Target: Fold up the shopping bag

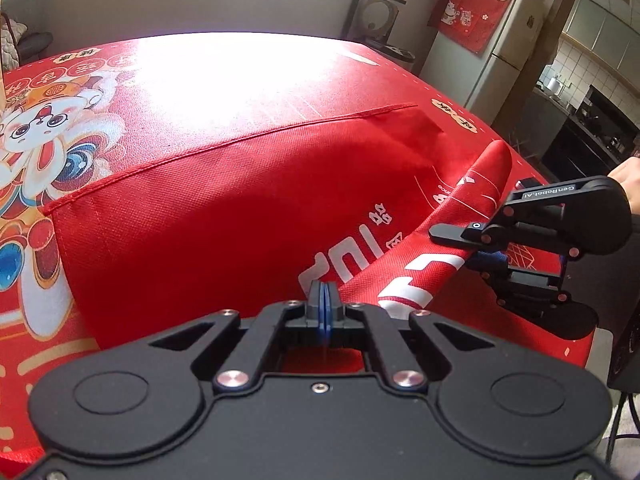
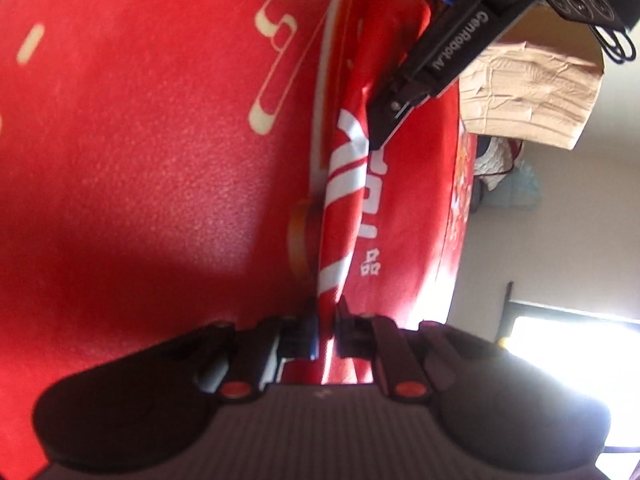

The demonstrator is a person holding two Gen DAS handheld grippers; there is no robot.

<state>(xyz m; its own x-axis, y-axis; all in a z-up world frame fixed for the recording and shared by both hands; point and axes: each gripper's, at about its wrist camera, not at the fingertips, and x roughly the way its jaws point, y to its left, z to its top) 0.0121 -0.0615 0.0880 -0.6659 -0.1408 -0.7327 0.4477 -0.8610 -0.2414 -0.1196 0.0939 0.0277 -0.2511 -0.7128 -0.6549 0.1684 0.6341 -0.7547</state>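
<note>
Left gripper [image 1: 325, 298] pinched tight on the near edge of the red woven shopping bag [image 1: 224, 200] lying on the red printed tablecloth [image 1: 248, 64] — right gripper [image 2: 327, 320] clamped on its raised side fold. Risk: thin fabric slipping out, or uneven pulling skewing the crease.

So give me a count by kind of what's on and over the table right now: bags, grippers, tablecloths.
Red shopping bag: 1
Grippers: 2, left gripper and right gripper, both shut on the bag's edge
Red printed tablecloth: 1
Total: 4
</note>
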